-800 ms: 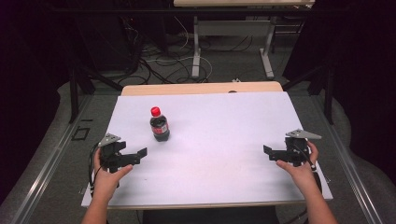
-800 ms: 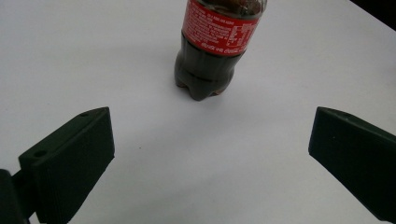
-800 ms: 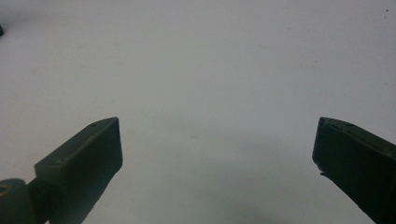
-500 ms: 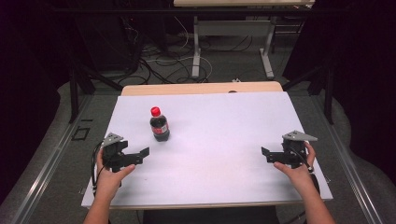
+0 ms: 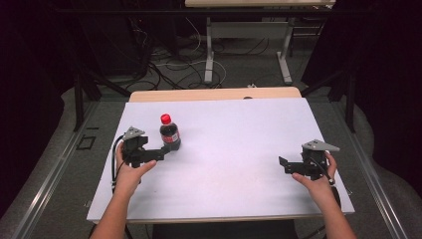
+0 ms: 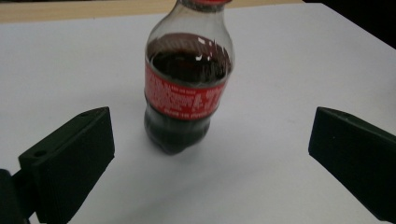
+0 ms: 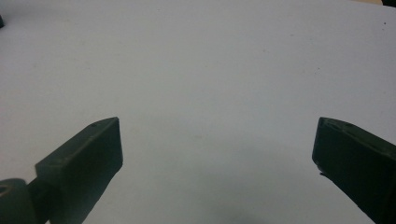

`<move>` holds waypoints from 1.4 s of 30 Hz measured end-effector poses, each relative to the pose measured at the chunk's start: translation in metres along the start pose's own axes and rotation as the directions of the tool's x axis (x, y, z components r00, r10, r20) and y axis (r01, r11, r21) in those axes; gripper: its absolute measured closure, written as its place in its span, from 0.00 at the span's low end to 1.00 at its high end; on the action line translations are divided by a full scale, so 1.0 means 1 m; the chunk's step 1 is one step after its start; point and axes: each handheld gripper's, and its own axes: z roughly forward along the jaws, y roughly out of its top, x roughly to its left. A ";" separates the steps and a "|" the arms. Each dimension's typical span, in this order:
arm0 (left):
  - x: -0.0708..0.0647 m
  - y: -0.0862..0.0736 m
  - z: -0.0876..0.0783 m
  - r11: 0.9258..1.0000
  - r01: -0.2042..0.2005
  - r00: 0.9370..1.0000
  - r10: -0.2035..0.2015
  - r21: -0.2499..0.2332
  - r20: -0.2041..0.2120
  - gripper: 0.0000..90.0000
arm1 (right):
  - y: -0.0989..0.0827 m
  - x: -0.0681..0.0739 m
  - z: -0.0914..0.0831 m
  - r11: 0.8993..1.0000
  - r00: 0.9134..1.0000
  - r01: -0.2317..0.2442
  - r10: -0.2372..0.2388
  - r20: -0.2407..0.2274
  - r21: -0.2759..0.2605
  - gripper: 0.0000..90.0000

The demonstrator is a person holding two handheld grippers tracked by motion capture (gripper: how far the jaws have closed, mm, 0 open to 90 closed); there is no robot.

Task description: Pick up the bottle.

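Your left gripper (image 5: 161,152) is spread wide, aimed at the cola bottle (image 5: 169,133), which stands upright on the left part of the white table (image 5: 234,149), just ahead of the jaws and untouched. Your right gripper (image 5: 284,165) sits well apart near the right edge, jaws wide and empty.

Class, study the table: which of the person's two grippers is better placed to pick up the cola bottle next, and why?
The left. The left gripper sits right beside the cola bottle, jaws open with the bottle in line ahead of them. The right gripper is open too, but far across the white table, facing bare surface.
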 end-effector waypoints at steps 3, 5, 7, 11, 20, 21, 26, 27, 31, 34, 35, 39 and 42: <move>0.001 0.005 0.008 1.000 0.002 1.000 -0.002 -0.007 -0.006 0.01 | 0.000 0.000 0.000 1.000 1.000 -0.003 0.003 -0.007 0.003 0.02; 0.002 0.007 0.012 1.000 0.006 1.000 -0.006 -0.014 -0.009 0.01 | -0.001 0.000 0.001 1.000 1.000 -0.001 0.001 -0.008 0.003 0.02; 0.004 0.009 0.017 1.000 0.007 1.000 -0.007 -0.005 -0.006 0.01 | -0.001 0.001 0.002 1.000 1.000 -0.001 0.001 -0.003 -0.006 0.02; 0.007 0.012 0.027 1.000 0.010 1.000 -0.010 -0.006 -0.017 0.02 | 0.000 0.001 0.001 1.000 1.000 0.006 -0.006 -0.008 0.005 0.02; 0.012 0.010 0.046 1.000 -0.005 0.999 0.006 0.013 -0.041 0.07 | -0.002 0.000 0.003 1.000 1.000 0.009 -0.009 -0.007 0.013 0.03; 0.012 0.010 0.047 1.000 -0.015 0.999 0.016 0.019 -0.040 0.07 | -0.002 0.000 0.003 1.000 1.000 0.009 -0.009 -0.006 0.012 0.03; 0.011 0.009 0.055 0.999 -0.043 0.998 0.043 0.015 -0.041 0.10 | -0.002 0.001 0.003 1.000 1.000 0.004 -0.004 -0.006 0.012 0.03; 0.010 0.008 0.057 0.999 -0.036 0.999 0.036 0.020 -0.036 0.11 | -0.002 0.001 0.003 1.000 1.000 0.003 -0.003 -0.007 0.015 0.03; 0.009 0.007 0.063 0.998 -0.060 0.997 0.061 0.036 -0.038 0.17 | -0.003 0.001 0.004 1.000 1.000 0.004 -0.004 -0.001 0.003 0.03; 0.010 0.006 0.067 0.997 -0.064 0.997 0.066 0.046 -0.038 0.18 | -0.002 -0.001 0.004 1.000 1.000 0.014 -0.014 -0.007 0.008 0.03; 0.010 0.005 0.068 0.996 -0.069 0.997 0.071 0.052 -0.034 0.18 | -0.002 -0.001 0.004 1.000 1.000 0.011 -0.011 -0.007 0.007 0.03; 0.010 0.003 0.071 0.995 -0.074 0.996 0.077 0.065 -0.043 0.24 | -0.003 -0.001 0.004 1.000 1.000 0.004 -0.004 -0.008 0.012 0.03; 0.010 0.003 0.071 0.995 -0.078 0.995 0.082 0.060 -0.061 0.29 | -0.003 -0.001 0.004 1.000 1.000 0.004 -0.004 -0.008 0.012 0.03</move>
